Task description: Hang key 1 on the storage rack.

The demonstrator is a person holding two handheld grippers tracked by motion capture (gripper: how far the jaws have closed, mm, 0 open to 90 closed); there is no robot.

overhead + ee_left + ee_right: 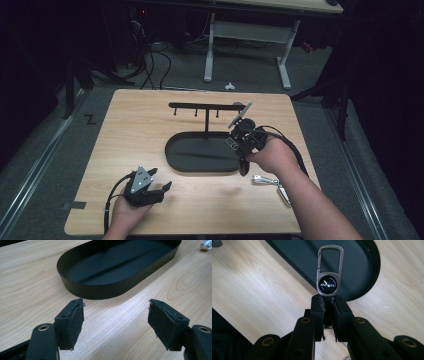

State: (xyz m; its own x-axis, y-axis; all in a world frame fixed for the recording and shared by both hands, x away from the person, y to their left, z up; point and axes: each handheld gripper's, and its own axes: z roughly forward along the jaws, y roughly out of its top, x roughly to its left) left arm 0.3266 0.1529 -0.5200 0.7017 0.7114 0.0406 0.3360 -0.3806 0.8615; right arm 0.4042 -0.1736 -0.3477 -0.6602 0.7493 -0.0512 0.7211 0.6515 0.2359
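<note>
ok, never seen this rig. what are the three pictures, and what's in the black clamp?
No robot here: a person holds a two-jaw gripper in each hand. The high view looks down on the wooden table; the other two cameras ride on the grippers. On the table stands a black hook rack rising from an oval tray, with another keychain near the right forearm. The right gripper is shut on a metal Haval keychain with a carabiner clip, above the tray's end. The left gripper rests open and empty beside the tray.
</note>
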